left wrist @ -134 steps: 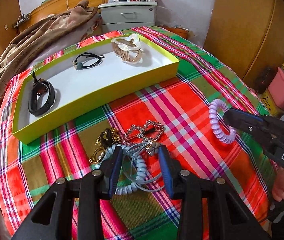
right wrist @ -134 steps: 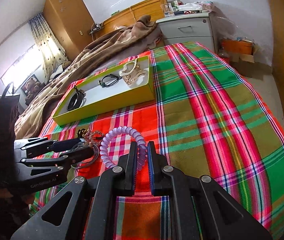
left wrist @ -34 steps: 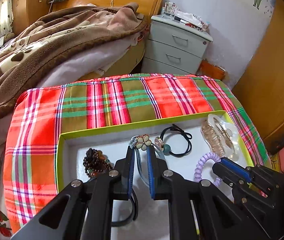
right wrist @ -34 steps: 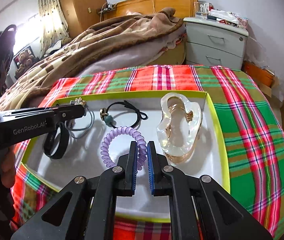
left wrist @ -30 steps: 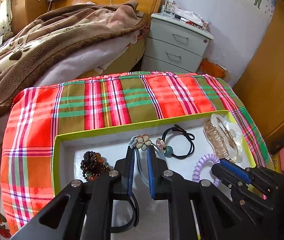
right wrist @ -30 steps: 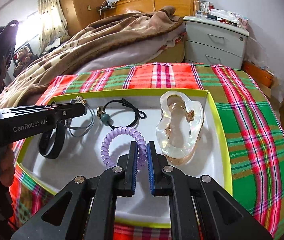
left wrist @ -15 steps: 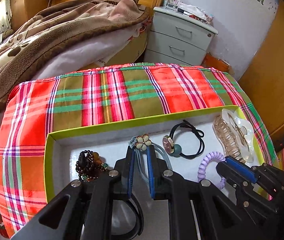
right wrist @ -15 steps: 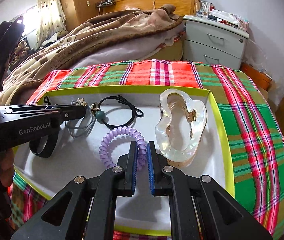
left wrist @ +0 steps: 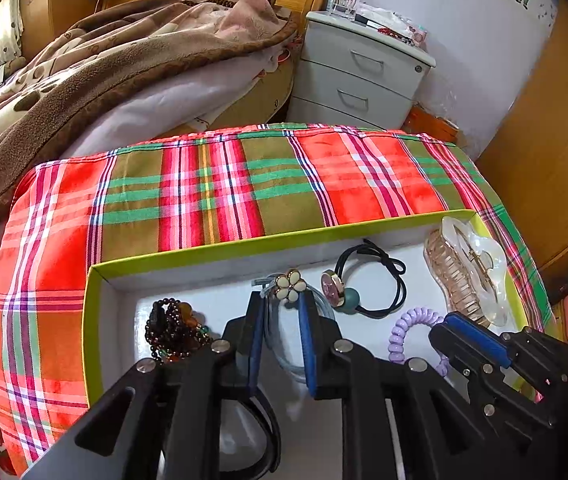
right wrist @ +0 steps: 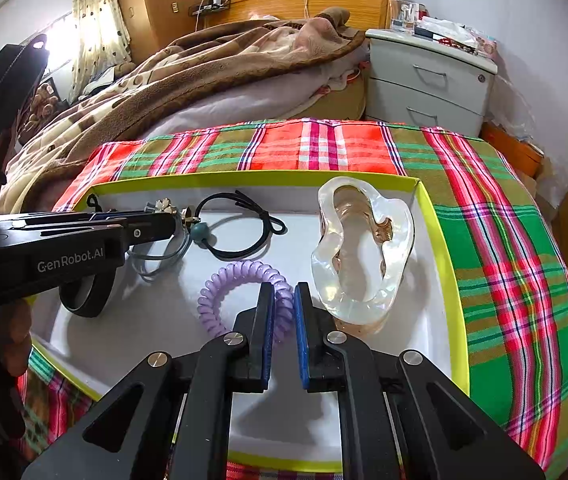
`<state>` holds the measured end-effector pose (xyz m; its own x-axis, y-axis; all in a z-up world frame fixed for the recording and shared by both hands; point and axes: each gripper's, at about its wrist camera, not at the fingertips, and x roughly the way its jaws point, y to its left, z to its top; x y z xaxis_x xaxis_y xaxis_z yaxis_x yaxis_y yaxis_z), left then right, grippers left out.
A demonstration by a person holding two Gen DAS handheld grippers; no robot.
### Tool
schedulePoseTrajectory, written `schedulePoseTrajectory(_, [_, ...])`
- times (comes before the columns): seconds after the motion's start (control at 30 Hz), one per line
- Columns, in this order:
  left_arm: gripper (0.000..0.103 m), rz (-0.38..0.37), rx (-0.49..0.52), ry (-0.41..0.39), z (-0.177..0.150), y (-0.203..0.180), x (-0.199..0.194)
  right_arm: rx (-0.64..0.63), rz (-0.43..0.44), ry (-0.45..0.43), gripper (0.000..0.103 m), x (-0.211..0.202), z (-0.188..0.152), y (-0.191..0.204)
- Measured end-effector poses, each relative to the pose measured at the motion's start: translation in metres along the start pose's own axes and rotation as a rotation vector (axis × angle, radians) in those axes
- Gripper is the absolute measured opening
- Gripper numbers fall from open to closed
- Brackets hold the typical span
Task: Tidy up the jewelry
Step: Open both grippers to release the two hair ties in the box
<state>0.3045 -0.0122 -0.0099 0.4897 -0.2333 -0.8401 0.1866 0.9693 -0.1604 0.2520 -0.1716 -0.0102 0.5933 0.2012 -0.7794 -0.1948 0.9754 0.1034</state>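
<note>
A green box (right wrist: 441,240) with a white floor sits on the counter (right wrist: 503,220), which wears a bright checked cloth. A bed with a brown blanket (left wrist: 84,68) and a grey drawer chest (left wrist: 359,76) stand behind it. Inside the box, a clear hair claw (right wrist: 359,248) lies by the right wall. A black hair tie (right wrist: 240,224) with a green bead lies near the far wall. A dark bead bracelet (left wrist: 172,332) lies in the far left corner, with a black band (right wrist: 84,296) close to it. The left hand-held gripper (left wrist: 282,312) has just been opening; its jaws stand a little apart around a grey-blue hair tie with a flower (left wrist: 291,286), and the pads do not seem to press it. The right hand-held gripper (right wrist: 282,308) pinches a purple coil hair tie (right wrist: 240,280), which rests on the box floor in the middle, just beside the claw.
</note>
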Motion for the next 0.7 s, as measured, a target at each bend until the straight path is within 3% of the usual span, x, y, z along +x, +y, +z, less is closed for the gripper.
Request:
schedulePoseTrajectory(0.47, [0.032, 0.004, -0.003, 0.003, -0.002, 0.001, -0.004, 0.018, 0.017, -0.019, 0.015, -0.006, 0.002, -0.004])
schedulePoseTrajectory(0.7, [0.036, -0.005, 0.003, -0.019, -0.008, -0.001, -0.022, 0.029, 0.037, -0.042, 0.026, -0.018, -0.002, -0.004])
